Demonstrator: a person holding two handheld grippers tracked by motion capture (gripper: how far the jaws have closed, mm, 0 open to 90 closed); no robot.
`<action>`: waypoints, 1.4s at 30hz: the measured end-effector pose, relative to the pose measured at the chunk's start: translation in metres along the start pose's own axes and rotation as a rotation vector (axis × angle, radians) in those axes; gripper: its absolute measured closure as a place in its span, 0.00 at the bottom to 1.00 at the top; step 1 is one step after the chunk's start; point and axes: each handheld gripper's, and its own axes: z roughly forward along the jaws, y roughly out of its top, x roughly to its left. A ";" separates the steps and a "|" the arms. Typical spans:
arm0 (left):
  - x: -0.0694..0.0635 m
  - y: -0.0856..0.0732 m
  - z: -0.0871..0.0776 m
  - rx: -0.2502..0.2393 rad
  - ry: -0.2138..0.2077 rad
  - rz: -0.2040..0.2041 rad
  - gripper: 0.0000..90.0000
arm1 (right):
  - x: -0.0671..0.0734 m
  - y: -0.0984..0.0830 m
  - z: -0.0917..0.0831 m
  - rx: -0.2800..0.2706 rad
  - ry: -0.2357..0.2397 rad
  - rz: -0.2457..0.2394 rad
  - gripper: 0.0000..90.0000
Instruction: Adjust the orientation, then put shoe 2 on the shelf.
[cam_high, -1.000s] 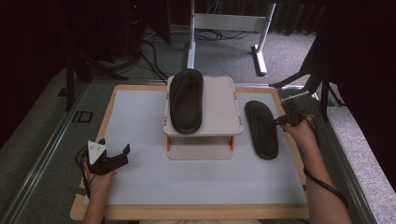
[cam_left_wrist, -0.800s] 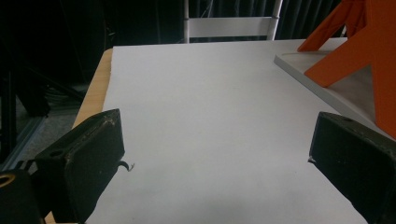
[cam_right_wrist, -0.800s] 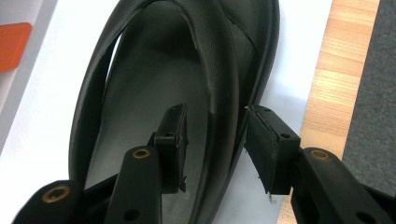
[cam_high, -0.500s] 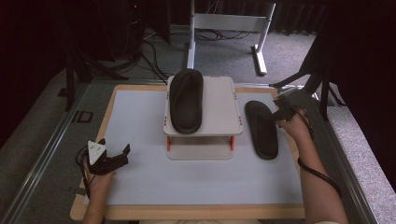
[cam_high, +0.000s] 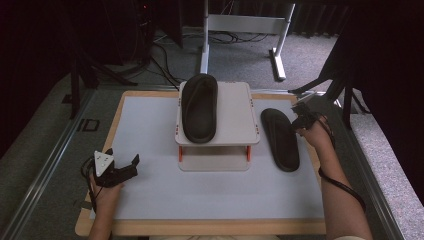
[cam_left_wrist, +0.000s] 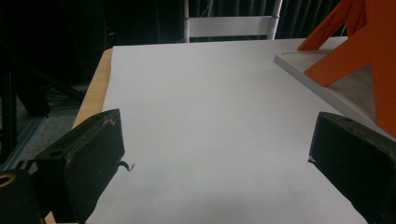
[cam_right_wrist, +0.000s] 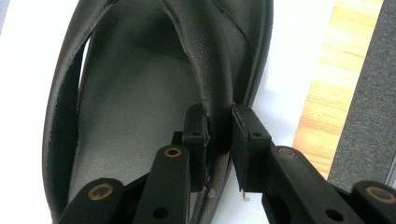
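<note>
One black sandal (cam_high: 199, 107) lies on top of a white raised stand (cam_high: 235, 120) with orange legs. A second black sandal (cam_high: 281, 137) rests on the white mat to the stand's right. My right gripper (cam_high: 299, 122) is at that sandal's right edge near its far end. In the right gripper view its jaws have just been closing, and my right gripper (cam_right_wrist: 219, 126) now pinches the sandal's strap (cam_right_wrist: 205, 56) where it meets the sole. My left gripper (cam_high: 122, 156) sits open at the mat's near left, and the left gripper (cam_left_wrist: 215, 140) has nothing between its jaws.
The stand's orange leg (cam_left_wrist: 355, 51) and base plate lie to the right of my left gripper. The wooden table edge (cam_right_wrist: 322, 102) runs close beside the gripped sandal. Dark frame legs and cables stand on the floor beyond the table.
My right hand has shifted a little left, up to the sandal's edge, and its gripper now sits on it. The left hand has stayed put.
</note>
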 end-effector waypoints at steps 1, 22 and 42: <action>0.000 0.000 0.000 0.001 0.000 -0.001 0.03 | 0.000 0.000 -0.001 0.001 0.002 0.004 0.86; 0.000 0.000 0.000 0.005 0.006 -0.005 0.03 | -0.005 -0.002 -0.047 -0.052 0.031 0.075 0.87; -0.002 0.000 0.000 0.004 0.014 0.009 0.03 | 0.014 0.020 -0.120 -0.141 0.023 0.068 0.87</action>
